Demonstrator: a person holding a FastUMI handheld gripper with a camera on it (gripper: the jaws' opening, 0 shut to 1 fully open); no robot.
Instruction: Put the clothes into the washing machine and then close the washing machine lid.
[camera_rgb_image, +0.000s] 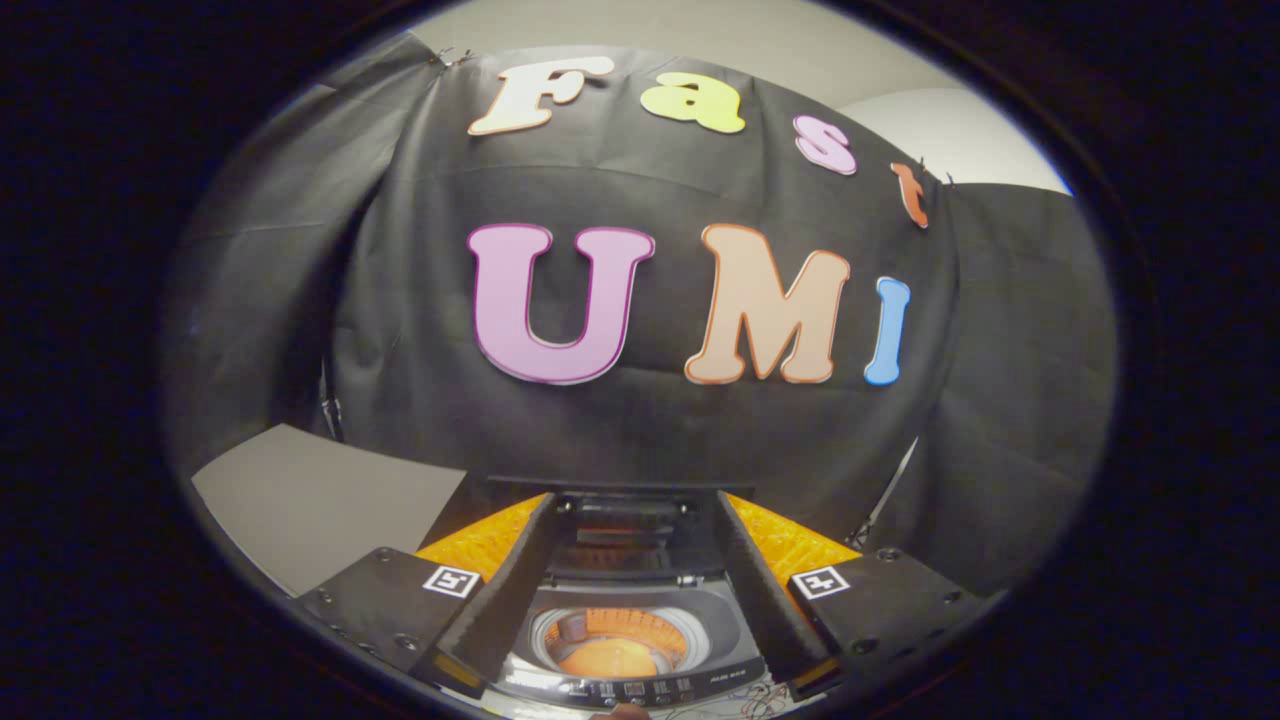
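Gripper view: tongs (635, 600) spread wide, empty; open washing machine (625, 640) between them.

Washing machine (625, 640) drum open between spread gripper (633, 590) fingers.

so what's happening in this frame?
A person's handheld gripper hovers open above a small top-loading washing machine, holding nothing. The lid is up, and the drum shows between the fingers, with something orange inside it; whether that is clothing or the drum itself is hard to tell. Orange matting lies either side of the machine. The lid is not yet closed.
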